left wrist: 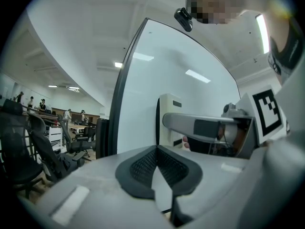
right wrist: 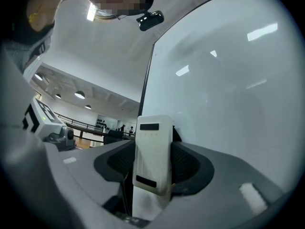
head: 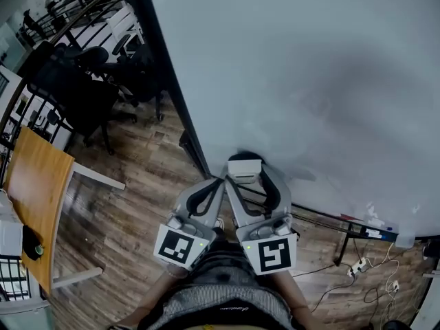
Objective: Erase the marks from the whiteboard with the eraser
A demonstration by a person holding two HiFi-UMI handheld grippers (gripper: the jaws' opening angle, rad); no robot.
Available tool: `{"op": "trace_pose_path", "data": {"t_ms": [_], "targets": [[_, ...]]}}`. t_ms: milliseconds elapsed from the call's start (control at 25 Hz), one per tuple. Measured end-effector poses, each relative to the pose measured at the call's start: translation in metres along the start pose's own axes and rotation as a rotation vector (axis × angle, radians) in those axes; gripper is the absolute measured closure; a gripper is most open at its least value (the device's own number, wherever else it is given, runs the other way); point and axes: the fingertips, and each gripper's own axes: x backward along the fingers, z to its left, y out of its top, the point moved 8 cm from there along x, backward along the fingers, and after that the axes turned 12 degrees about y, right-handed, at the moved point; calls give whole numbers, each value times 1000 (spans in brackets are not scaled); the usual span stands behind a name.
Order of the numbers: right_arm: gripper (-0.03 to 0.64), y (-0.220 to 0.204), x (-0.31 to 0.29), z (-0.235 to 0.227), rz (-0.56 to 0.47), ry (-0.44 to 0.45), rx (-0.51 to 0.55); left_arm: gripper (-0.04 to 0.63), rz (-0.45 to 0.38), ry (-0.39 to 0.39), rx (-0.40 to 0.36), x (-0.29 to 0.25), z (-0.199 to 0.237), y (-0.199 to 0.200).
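Wood-plank floor (head: pixel 130 212) runs under an open office. At the far left stands a wooden surface (head: pixel 34 198) on pale legs, and behind it is a cluster of black office chairs (head: pixel 82 95).

Next comes the dark frame edge (head: pixel 172 95) of the whiteboard, running down to the floor. Close beside it is the left gripper (left wrist: pixel 156 149). Its jaws are clenched together with their dark pads meeting and nothing between them. Its marker cube (head: pixel 180 246) sits just above the person's lap.

Just to its right, almost touching it, is the right gripper (right wrist: pixel 153 147), grasping the eraser (head: pixel 244 168). This is a pale, flat rectangular block, clamped upright between the two pads with its upper end sticking out past the jaw tips. The eraser is at the lower left part of the whiteboard (head: pixel 309 67), close against the board face. Whether it actually presses on the board cannot be told.

The board fills the rest of the head view to the right. A white power strip (head: pixel 358 266) with trailing cables lies on the floor at the lower right.
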Motion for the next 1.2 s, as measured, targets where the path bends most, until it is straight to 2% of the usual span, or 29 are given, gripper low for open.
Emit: {"op": "trace_pose_path", "data": {"t_ms": [160,440,680,960,1200], "targets": [[376,-5,-25,13,1,-10,-2,592,17,-25,51,3,20,-4],[376,-5,-56,32,-8,-26,13,592,18,-70,47,9,50,-5],[376,-6,-59,36,-18,-55,31,592,38,-84,62,11,61,-10],[376,-25,-57,35,4,-62,24,592,41,-99,34,7,70,-17],[376,-55,-54,39,71,-71,2,592,77,-81,22,10,77,-24]]}}
